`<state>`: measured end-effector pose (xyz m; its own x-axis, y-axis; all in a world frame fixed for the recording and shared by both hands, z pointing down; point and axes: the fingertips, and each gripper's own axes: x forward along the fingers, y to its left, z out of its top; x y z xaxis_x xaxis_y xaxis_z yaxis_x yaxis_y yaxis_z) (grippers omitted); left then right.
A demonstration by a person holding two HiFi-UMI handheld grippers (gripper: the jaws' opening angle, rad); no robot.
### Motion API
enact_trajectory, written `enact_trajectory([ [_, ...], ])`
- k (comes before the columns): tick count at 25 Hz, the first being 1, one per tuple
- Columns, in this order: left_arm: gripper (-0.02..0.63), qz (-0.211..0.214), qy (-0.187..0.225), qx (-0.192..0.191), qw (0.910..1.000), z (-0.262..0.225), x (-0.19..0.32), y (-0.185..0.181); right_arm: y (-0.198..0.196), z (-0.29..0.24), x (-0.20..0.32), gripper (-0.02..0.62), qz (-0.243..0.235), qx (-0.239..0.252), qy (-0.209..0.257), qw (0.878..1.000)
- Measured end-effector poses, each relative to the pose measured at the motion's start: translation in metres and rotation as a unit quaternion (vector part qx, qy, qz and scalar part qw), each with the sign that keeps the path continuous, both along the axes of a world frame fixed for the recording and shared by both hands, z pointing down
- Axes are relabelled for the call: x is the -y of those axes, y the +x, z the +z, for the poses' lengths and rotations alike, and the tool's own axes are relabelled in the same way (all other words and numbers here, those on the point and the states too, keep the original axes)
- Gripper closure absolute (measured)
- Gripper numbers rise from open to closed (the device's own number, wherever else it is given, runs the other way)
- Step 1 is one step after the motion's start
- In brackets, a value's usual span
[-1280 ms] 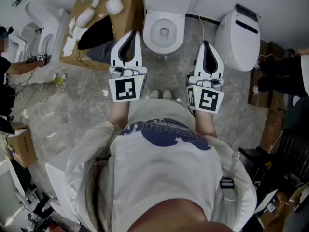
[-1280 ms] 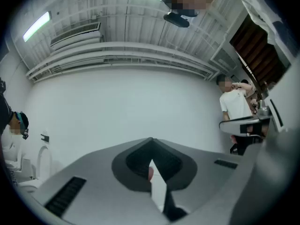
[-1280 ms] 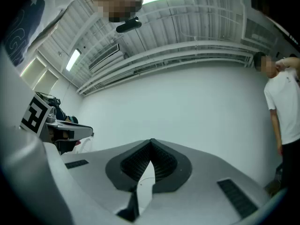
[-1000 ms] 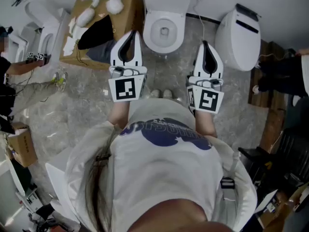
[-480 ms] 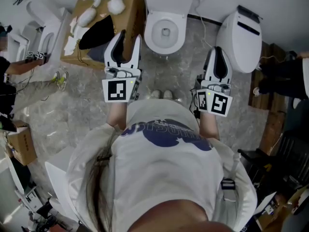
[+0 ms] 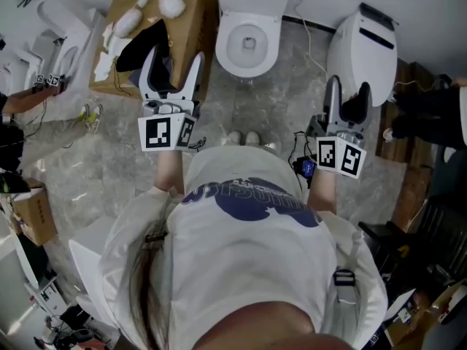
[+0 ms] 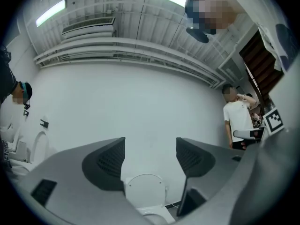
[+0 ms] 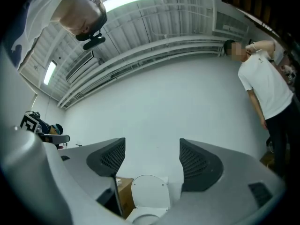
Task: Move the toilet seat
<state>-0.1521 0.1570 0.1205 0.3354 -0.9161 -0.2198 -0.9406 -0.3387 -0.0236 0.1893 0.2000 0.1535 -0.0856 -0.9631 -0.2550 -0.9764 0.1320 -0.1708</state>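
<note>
Two near toilets [image 6: 249, 26] [image 6: 363, 49]; two hand-held grippers [image 6: 174, 57] [image 6: 348, 86], jaws just opened, empty.

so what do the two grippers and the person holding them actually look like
Both the left gripper and right gripper have white two-pronged bodies with black textured inner pads, and each carries a cube of black-and-white square markers. A black cable hangs by the right one. The person wears a white T-shirt with a dark blue print.
</note>
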Motion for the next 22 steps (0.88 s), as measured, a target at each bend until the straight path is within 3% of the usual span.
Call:
enact_trajectory([
  [5, 0.261, -0.007, -0.037, -0.012, 0.9992, 0.014, 0.015, 0.000, 0.014, 0.014, 0.014, 0.196, -0.011, 0.003, -0.027, 1.000],
  [11, 0.256, -0.020, -0.055, 0.010, 0.9982, 0.027, 0.038, 0.001, 0.021, 0.030, 0.046, 0.167, -0.029, 0.001, -0.049, 0.998],
  [22, 0.250, -0.002, -0.108, 0.005, 0.9941, 0.071, 0.135, -0.030, -0.017, 0.064, 0.141, 0.150, -0.045, 0.016, -0.098, 0.994],
])
